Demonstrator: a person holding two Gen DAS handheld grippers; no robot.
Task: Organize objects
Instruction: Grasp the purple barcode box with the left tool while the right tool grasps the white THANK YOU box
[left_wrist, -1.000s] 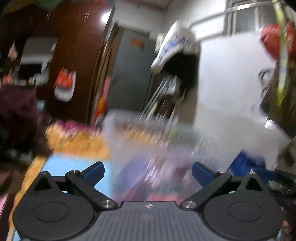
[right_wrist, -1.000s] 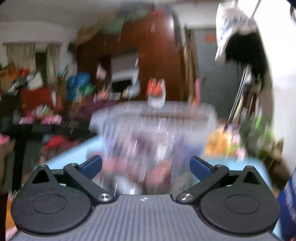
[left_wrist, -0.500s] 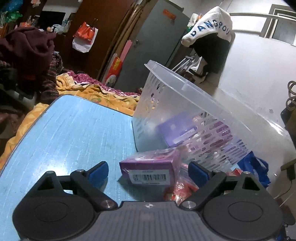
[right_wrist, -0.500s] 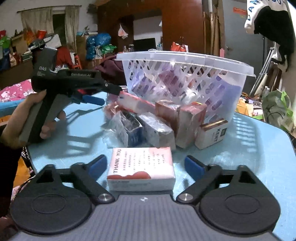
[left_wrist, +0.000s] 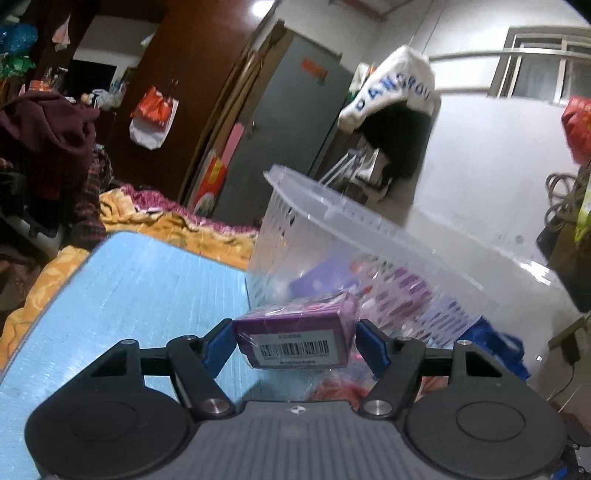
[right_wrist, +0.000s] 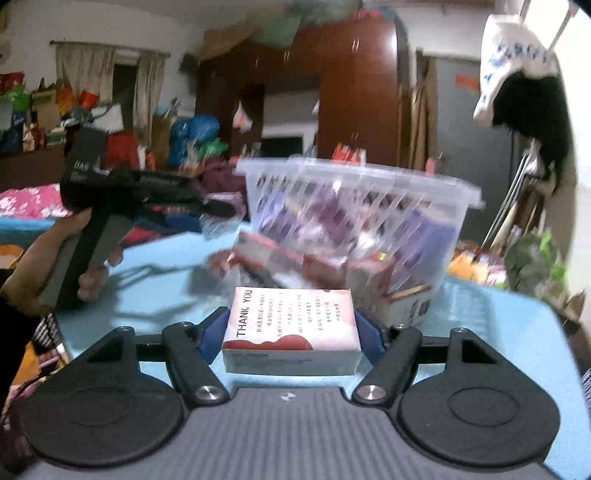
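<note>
on the blue worktop (right_wrist: 498, 332), each hand-held gripper has just been closing on a box: the left (left_wrist: 295, 341) clamps the purple box (left_wrist: 295, 338), the right (right_wrist: 291, 334) the white box (right_wrist: 291, 328), both crosswise between the jaws. the basket (right_wrist: 354, 206) lies straight ahead of both, nearer the left.

My left gripper (left_wrist: 295, 345): black arms, blue pads, grey ribbed body. Purple box (left_wrist: 295, 334) w/ white barcode label btwn them. Table (left_wrist: 129, 295) light blue, faint streaks. Basket (left_wrist: 369, 258) clear plastic, perforated wall, purple + red packs showing thru. My right gripper (right_wrist: 291, 334): same black/blue. White box (right_wrist: 291, 325), pink-red wave band, black "THANK YOU" print. Wardrobe (right_wrist: 354, 92) dark red-brown.
</note>
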